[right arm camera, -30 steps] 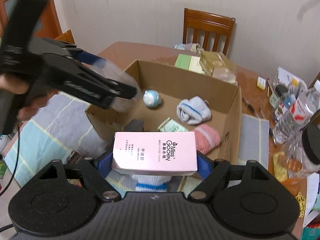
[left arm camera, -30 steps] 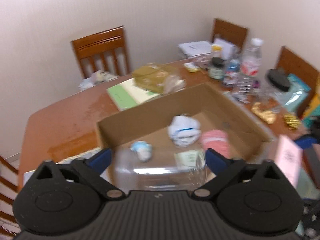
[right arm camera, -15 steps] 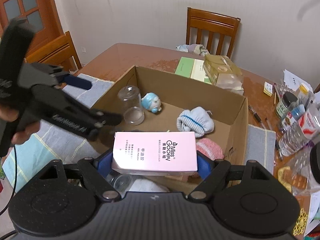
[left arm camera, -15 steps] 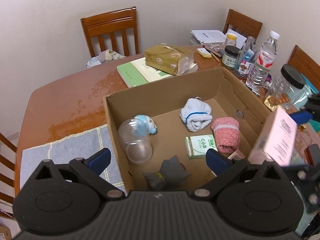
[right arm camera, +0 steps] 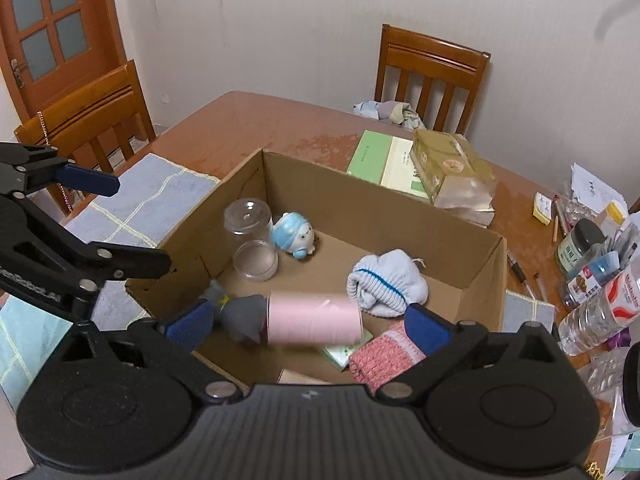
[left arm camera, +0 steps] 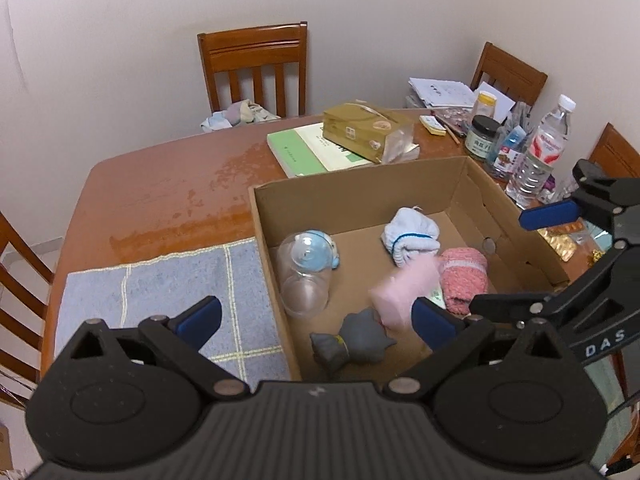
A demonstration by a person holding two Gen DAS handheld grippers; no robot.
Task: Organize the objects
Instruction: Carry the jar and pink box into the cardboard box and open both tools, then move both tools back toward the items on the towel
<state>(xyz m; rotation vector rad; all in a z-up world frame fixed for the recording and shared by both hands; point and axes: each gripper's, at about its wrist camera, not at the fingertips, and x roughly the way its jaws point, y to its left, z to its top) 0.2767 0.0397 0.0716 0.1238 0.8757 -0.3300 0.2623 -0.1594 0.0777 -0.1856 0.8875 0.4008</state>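
Right gripper (right arm camera: 308,322), jaws opening, frees the blurred pink carton (right arm camera: 314,317) over the cardboard box (right arm camera: 380,210); light, stiff, best pinched across its flat faces.

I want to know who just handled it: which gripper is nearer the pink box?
Right. The right gripper hangs directly over the blurred pink box, jaws opening, pads clear of it. The left gripper sits over the carton's near-left edge, farther off.
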